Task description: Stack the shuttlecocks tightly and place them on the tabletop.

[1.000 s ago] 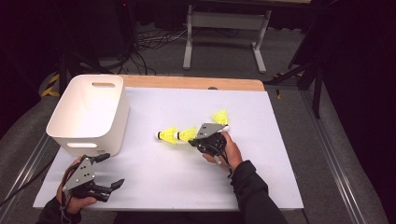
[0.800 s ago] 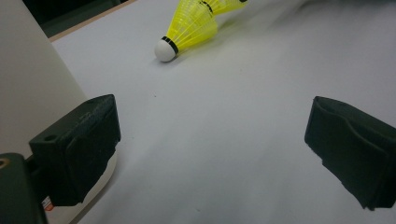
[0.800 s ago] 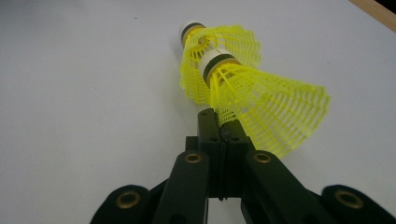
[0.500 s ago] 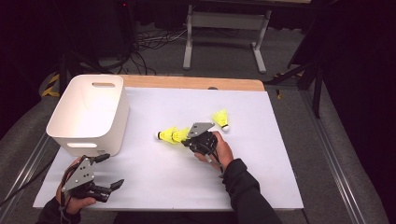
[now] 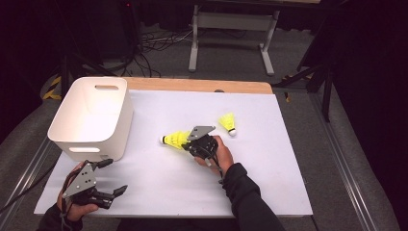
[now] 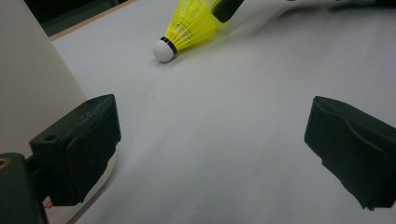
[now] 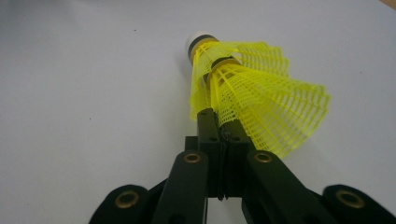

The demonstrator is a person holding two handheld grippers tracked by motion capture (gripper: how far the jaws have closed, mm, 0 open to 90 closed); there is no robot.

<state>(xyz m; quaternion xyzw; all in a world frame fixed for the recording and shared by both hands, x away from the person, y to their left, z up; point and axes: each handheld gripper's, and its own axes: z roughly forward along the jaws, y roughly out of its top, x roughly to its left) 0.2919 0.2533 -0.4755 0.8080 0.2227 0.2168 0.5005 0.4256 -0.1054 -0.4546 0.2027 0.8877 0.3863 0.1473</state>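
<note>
A yellow shuttlecock (image 5: 174, 139) with a white cork lies on the white table, cork pointing left. It looks like two shuttlecocks nested one inside the other (image 7: 261, 102). My right gripper (image 5: 188, 144) is at its skirt end, and in the right gripper view the jaws (image 7: 218, 123) are shut with the skirt mesh pinched between them. A second yellow shuttlecock (image 5: 227, 122) lies free to the right. My left gripper (image 5: 111, 177) rests open at the front left, with nothing between its jaws (image 6: 210, 154). The held shuttlecock (image 6: 191, 28) shows far ahead of it.
A white plastic bin (image 5: 91, 115) stands at the table's left, its wall (image 6: 28, 84) close beside my left gripper. The white mat (image 5: 269, 183) ends in a wooden strip at the back. Cables and a metal stand are on the floor beyond.
My right gripper has moved left and a little down, from beside the right-hand shuttlecock to the skirt of the middle one. The left gripper has stayed put.
</note>
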